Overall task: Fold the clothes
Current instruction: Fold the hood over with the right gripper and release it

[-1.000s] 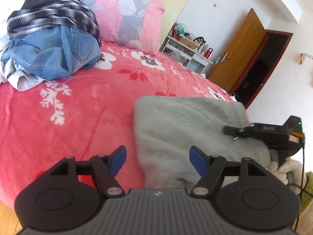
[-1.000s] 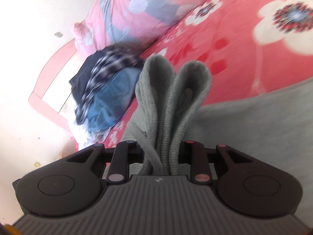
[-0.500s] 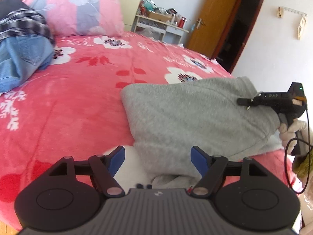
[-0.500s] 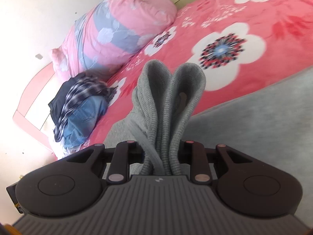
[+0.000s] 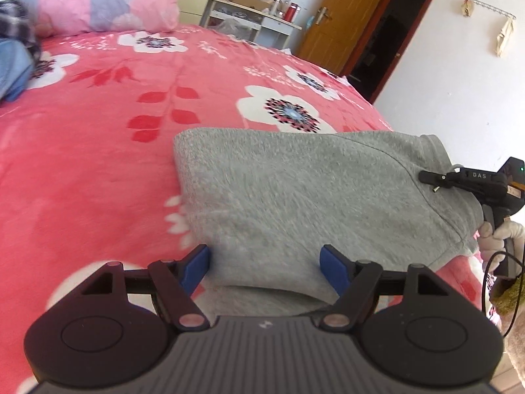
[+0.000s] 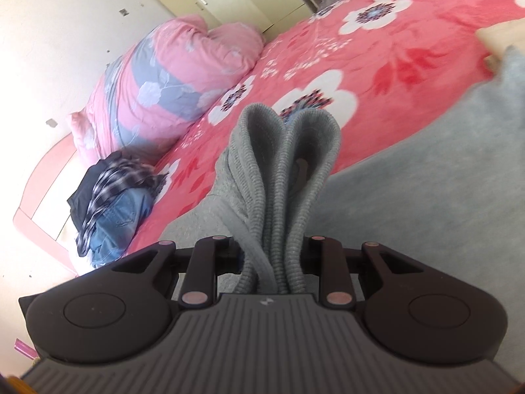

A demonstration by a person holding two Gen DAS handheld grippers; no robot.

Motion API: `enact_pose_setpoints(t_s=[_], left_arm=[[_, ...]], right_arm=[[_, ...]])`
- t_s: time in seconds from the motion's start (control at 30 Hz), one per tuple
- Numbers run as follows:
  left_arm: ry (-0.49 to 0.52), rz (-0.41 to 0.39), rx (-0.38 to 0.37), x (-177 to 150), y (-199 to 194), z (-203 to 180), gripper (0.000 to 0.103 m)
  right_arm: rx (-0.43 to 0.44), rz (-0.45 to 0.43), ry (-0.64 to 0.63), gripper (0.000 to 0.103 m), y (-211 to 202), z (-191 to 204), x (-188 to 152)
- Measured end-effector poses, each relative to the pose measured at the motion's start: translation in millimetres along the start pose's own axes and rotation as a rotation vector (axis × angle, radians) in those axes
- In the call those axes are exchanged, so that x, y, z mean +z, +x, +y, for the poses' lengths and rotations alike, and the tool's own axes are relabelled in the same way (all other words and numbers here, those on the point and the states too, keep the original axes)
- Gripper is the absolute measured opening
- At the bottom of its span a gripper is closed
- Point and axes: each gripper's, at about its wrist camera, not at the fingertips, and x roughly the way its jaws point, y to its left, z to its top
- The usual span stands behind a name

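A grey fleece garment [image 5: 295, 193] lies folded on the pink flowered bed [image 5: 98, 138]. My left gripper [image 5: 265, 264] is open, its blue pads on either side of the garment's near edge, holding nothing. My right gripper [image 6: 274, 256] is shut on the garment's ribbed grey hem [image 6: 285, 151], which bunches up in two folds between the fingers. The right gripper also shows in the left wrist view [image 5: 466, 180] at the garment's right end, held by a gloved hand.
A pile of jeans and plaid clothes [image 6: 111, 203] sits near the headboard. A pink and grey pillow [image 6: 170, 78] lies behind it. A white shelf with clutter [image 5: 252, 16] and a wooden door [image 5: 347, 19] stand beyond the bed.
The left gripper swung right and closer over the garment's near edge, staying open. The right gripper kept hold of the ribbed hem and shifted along the bed.
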Motion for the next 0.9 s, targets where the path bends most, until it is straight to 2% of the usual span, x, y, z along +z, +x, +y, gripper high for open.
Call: enact_pose_setpoints(t_s=[0.37, 0.6, 0.73, 0.9], left_arm=[[0.082, 0.046, -0.060, 13.2, 40.2, -47.0, 0.075], [0.083, 0.066, -0.076, 17.4, 56.9, -59.0, 0.075], [0.074, 0.072, -0.088, 18.2, 62.3, -58.9, 0.076], [0.073, 0.071, -0.095, 17.4, 69.2, -56.9, 0.077]], right_arm=[[-0.086, -0.046, -0.054, 0.023, -54.3, -57.9, 28.6], [-0.125, -0.033, -0.018, 0.024, -48.6, -108.4, 18.6], [-0.117, -0.044, -0.049, 0.025, -47.4, -117.7, 12.7], [-0.102, -0.037, -0.035, 0.029, -60.1, -113.3, 22.7]])
